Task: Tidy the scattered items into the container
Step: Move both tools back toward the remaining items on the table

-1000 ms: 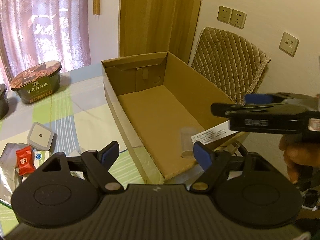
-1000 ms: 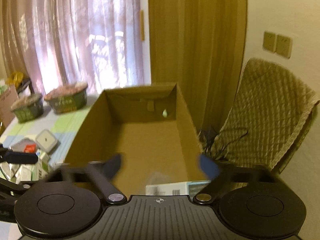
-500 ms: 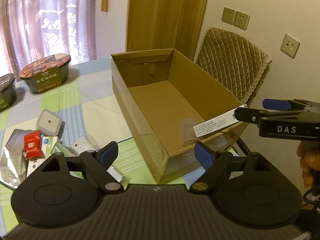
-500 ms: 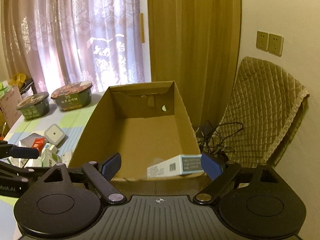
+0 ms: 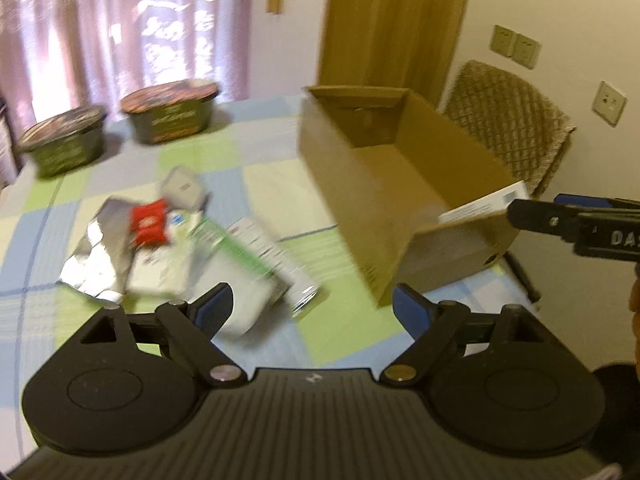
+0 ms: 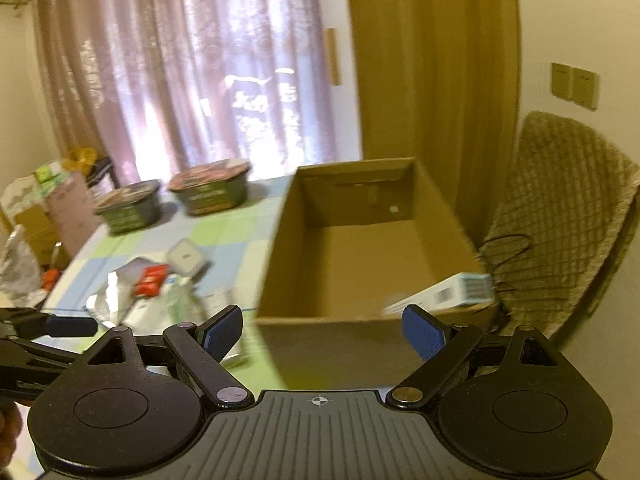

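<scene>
Both views blur the scattered packets [image 5: 160, 248] beside the box [image 5: 360, 200].

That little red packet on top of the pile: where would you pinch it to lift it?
Probably from straight above, across its short width. The red packet lies flat on the foil wrapper and other packs, so nothing blocks a top approach. The left gripper, open and empty, is nearer. Blur hides its exact edges.

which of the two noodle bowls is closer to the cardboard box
The right-hand noodle bowl, the one nearer the cardboard box; the other bowl sits further left, by the table's edge.
</scene>
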A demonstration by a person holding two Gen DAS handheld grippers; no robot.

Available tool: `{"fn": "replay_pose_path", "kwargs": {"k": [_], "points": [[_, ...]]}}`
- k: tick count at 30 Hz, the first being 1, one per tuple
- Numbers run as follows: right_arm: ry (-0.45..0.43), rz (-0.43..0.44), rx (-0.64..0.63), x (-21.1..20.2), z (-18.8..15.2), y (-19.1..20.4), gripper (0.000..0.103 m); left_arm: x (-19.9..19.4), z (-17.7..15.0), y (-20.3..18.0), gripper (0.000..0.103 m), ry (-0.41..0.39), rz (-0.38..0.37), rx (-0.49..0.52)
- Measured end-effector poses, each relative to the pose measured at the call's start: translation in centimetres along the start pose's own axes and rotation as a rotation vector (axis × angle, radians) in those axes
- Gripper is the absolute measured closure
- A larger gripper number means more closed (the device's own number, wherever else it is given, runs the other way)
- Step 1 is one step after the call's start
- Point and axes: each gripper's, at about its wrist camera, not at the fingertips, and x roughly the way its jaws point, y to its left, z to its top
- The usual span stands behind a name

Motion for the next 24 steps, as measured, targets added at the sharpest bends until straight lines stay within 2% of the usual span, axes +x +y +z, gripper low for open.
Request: {"fn": "replay_pose_path", "kwargs": {"k": [9, 19, 24], "points": [[0.048, 0.104, -0.011, -0.2, -2.6, 4.9, 0.011, -4.0, -3.8, 4.3, 0.016, 0.017, 0.092, -0.063], [0.076, 0.134, -0.04, 0.8, -4.7, 8.1, 0.011, -5.5, -5.5, 6.7, 0.014, 0.016, 0.104, -0.043], [0.072, 0.133, -0.158, 2.5, -5.3, 10.0, 0.011, -4.6, -5.6, 7.7, 0.013, 0.027, 0.106, -0.014]]}}
